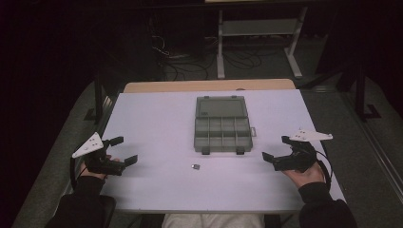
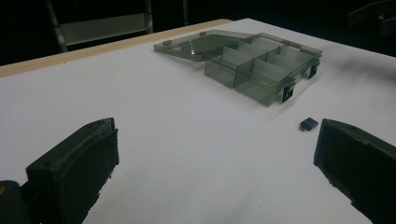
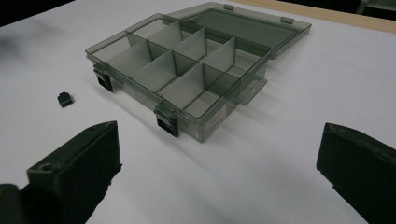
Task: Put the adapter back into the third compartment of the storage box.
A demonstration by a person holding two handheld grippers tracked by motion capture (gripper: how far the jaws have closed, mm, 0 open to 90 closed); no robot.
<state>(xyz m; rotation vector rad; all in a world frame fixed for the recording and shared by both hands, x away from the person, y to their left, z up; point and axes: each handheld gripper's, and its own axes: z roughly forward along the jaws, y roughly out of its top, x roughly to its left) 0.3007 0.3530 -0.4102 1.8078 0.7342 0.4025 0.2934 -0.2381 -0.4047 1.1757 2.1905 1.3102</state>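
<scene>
the small dark piece (image 1: 195,166) lay on the table (image 1: 157,118) just in front of the open organizer box (image 1: 222,124), between the wide-open, empty left gripper (image 1: 122,152) and right gripper (image 1: 273,151) (about equally near both).

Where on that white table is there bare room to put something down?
Two wide bare patches flank the smoky clear plastic compartment box: one between it and the left gripper, one between it and the right gripper. The tightest spot is in front of the box, where a small dark piece lies on the white table.
</scene>
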